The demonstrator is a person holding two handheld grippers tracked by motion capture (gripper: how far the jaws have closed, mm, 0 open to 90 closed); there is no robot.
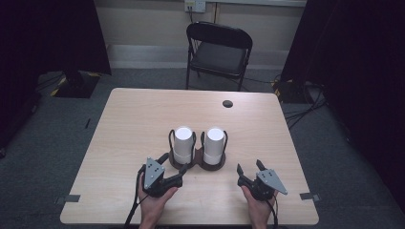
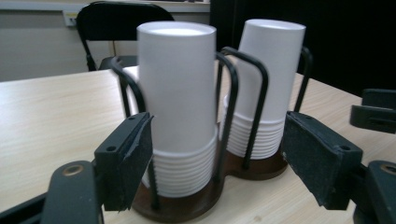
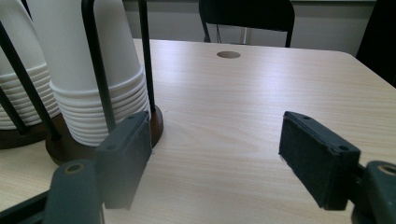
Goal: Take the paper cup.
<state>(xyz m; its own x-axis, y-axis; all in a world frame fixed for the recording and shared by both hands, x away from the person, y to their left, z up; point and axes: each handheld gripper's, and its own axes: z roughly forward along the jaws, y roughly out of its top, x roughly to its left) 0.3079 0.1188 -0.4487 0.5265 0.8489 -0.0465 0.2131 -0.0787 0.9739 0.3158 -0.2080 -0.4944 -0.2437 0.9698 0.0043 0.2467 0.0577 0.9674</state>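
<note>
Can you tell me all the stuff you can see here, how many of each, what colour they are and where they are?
Stacks of upside-down paper cups: 2, white, side by side, left stack and right stack, in the holder.
Round-based cup holder with wire hoops: 1, dark brown base, black hoops, near middle of the table.
Wooden table: 1, light beige, centre of the room.
Cable hole: 1, dark, table's far right part.
Folding chair: 1, black, beyond the table.
Left gripper: 1, black, jaws apart, by the holder's left base.
Right gripper: 1, black, jaws apart over bare table.
</note>
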